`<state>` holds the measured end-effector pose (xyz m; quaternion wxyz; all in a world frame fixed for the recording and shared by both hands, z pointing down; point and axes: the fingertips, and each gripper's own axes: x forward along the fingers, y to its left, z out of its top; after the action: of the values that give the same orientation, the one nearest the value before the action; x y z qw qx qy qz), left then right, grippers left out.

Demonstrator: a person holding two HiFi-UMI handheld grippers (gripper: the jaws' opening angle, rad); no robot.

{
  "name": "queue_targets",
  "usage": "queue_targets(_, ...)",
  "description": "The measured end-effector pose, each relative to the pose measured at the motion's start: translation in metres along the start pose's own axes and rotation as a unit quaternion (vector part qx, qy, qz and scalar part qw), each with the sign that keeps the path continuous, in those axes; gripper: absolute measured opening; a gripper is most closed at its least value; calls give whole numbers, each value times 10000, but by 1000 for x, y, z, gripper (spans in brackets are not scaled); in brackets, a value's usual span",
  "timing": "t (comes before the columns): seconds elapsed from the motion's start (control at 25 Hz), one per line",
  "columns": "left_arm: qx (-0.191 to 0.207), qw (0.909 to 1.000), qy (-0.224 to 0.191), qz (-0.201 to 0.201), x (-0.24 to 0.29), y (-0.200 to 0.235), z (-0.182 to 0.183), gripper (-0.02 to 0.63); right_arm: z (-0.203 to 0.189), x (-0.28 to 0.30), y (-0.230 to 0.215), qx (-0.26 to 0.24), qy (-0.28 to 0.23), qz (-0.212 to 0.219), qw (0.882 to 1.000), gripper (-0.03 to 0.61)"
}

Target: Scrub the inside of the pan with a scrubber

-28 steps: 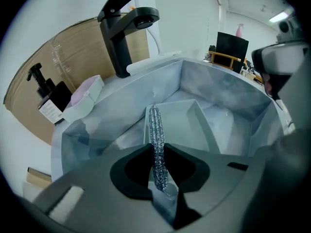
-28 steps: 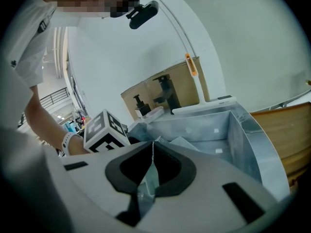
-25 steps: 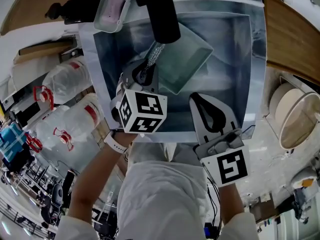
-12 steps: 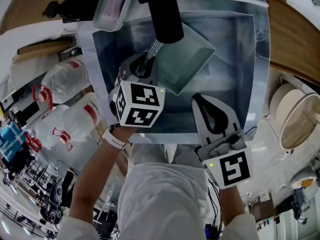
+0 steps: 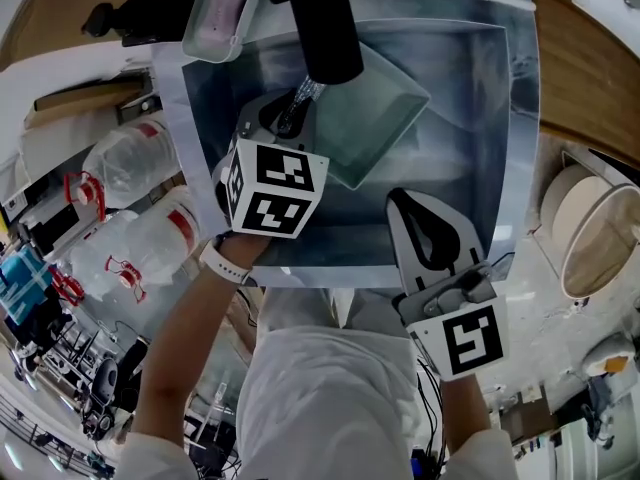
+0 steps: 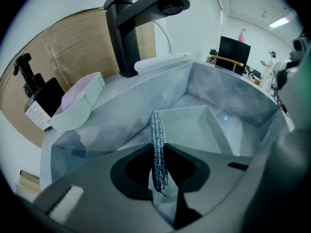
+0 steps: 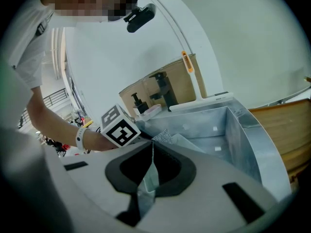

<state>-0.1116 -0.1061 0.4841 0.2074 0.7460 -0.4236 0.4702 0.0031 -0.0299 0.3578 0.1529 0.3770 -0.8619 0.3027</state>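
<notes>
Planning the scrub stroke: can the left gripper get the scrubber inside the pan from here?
Probably yes. The left gripper, shut on the scrubber, faces the pan, whose open inside lies just ahead with nothing between.

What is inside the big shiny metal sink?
A pale rectangular metal pan lies in the steel sink. The left gripper holds a sparkly silver scrubber by its edge. The sink floor under the pan is covered.

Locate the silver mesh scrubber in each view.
Head view: silver mesh scrubber upper centre, just below the black faucet spout.
Left gripper view: scrubber dead centre, upright, clamped between the jaws.
Right gripper view: scrubber centre, small, just above the jaws.
Shared landmark: the black faucet behind it.
</notes>
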Motion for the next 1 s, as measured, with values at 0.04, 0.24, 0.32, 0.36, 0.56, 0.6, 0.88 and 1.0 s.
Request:
queue_targets(0.04,-24,10000,-13,-13,2,1,3,74,0,0,0,4,-1,-5,10000,9)
queue_targets(0.24,-1,10000,-78,-41,9,3,16,74,0,-4,-3,15,-38,-34,10000,9)
queue_targets(0.32,18,9999,-83,-58,10,2,17,74,-1,-5,-3,14,-18,-36,10000,9)
queue_targets(0.36,29,9999,-80,-68,9,2,17,74,-1,-5,-4,15,-9,-39,10000,9)
queue_targets(0.56,64,9999,13,-137,2,2,3,74,-1,-6,-4,-90,-45,-23,9999,9)
queue_targets(0.6,73,9999,40,-139,-1,1,-2,74,0,-6,-3,-165,-79,-5,9998,9)
queue_targets(0.88,69,10000,57,-35,-15,0,-23,74,-3,-4,9,-35,-30,77,10000,9)
queue_targets(1.0,46,9999,85,-73,-12,-2,-21,72,-2,-3,12,-42,-53,92,9999,9)
